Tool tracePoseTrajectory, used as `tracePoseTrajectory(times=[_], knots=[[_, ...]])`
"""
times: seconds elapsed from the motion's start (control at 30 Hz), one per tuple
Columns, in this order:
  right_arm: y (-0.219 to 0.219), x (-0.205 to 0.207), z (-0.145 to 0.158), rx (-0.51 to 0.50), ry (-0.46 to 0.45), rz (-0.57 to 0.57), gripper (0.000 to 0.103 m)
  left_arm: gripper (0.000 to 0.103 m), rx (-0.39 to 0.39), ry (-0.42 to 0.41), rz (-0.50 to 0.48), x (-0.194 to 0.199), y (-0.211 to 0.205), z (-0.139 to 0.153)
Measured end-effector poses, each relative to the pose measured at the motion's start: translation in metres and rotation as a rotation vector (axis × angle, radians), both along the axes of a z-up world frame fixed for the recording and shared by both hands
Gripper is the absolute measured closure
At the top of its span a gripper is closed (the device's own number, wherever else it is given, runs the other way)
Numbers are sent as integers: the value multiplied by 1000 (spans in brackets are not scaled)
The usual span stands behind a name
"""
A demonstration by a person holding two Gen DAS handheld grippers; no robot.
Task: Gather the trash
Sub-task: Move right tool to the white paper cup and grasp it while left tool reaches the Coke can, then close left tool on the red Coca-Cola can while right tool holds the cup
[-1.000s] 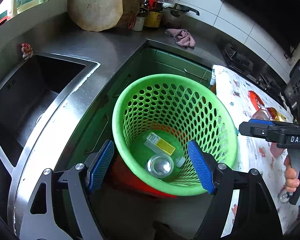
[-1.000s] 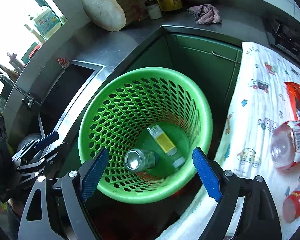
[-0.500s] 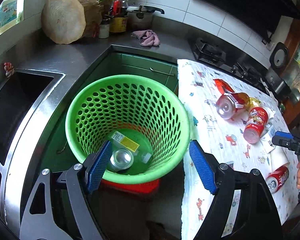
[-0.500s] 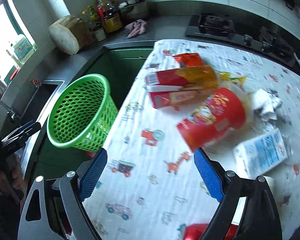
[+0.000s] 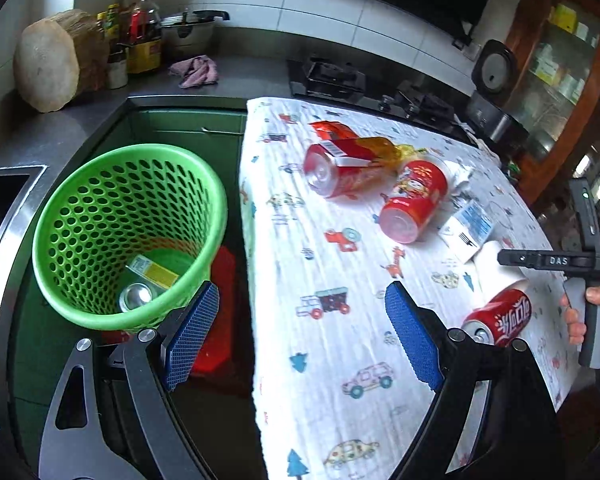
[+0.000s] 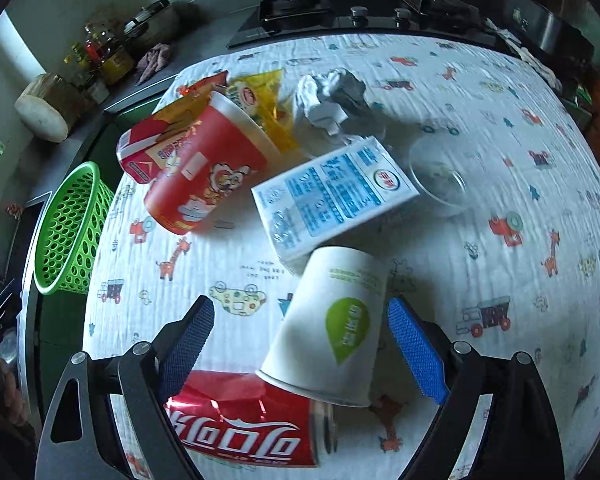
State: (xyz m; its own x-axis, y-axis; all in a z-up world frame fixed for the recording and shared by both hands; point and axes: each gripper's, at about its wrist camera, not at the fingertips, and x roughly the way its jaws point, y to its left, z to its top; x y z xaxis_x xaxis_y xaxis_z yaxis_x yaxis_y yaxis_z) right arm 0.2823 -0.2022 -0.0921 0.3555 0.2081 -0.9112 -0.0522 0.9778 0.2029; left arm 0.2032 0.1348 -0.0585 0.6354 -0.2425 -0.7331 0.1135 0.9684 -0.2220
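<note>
A green perforated basket [image 5: 128, 236] stands left of the table [image 5: 332, 364] and holds a silver can [image 5: 135, 297] and a yellow-labelled carton [image 5: 153, 273]; it also shows in the right wrist view [image 6: 72, 228]. My left gripper [image 5: 302, 332] is open and empty over the table's left edge. My right gripper [image 6: 300, 350] is open, with a white paper cup [image 6: 332, 328] lying between its fingers and a red cola can [image 6: 240, 424] just below. A blue-and-white milk carton [image 6: 332, 196], a red noodle cup [image 6: 204, 168], snack wrappers [image 6: 260, 96] and crumpled paper [image 6: 328, 92] lie beyond.
A clear plastic cup [image 6: 440, 180] lies right of the carton. The steel sink [image 5: 4, 200] is left of the basket. A wooden chopping block [image 5: 48, 60], bottles [image 5: 140, 36], a pink rag [image 5: 196, 72] and a gas stove [image 5: 332, 78] line the counter behind.
Both grippers have swung right, from over the basket to the table. My right gripper has come down close over the white paper cup and the cola can. Both stay open.
</note>
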Motion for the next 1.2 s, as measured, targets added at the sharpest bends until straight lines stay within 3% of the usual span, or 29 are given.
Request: tracePoseTrajectory(times=[0.2, 0.4, 0.53, 0.87, 1.2], knots=[[-15, 1, -20, 82, 70, -39, 19, 17, 6, -9, -127, -9, -50, 2], [-19, 1, -33, 161, 126, -53, 33, 16, 27, -16, -267, -16, -93, 1], [-25, -2, -33, 176, 124, -63, 40, 15, 26, -13, -355, -18, -118, 0], [-48, -19, -14, 187, 63, -82, 41, 15, 68, -24, -638, -17, -188, -6], [-75, -35, -10, 205, 42, -145, 41, 15, 146, 30, -856, -17, -247, -34]])
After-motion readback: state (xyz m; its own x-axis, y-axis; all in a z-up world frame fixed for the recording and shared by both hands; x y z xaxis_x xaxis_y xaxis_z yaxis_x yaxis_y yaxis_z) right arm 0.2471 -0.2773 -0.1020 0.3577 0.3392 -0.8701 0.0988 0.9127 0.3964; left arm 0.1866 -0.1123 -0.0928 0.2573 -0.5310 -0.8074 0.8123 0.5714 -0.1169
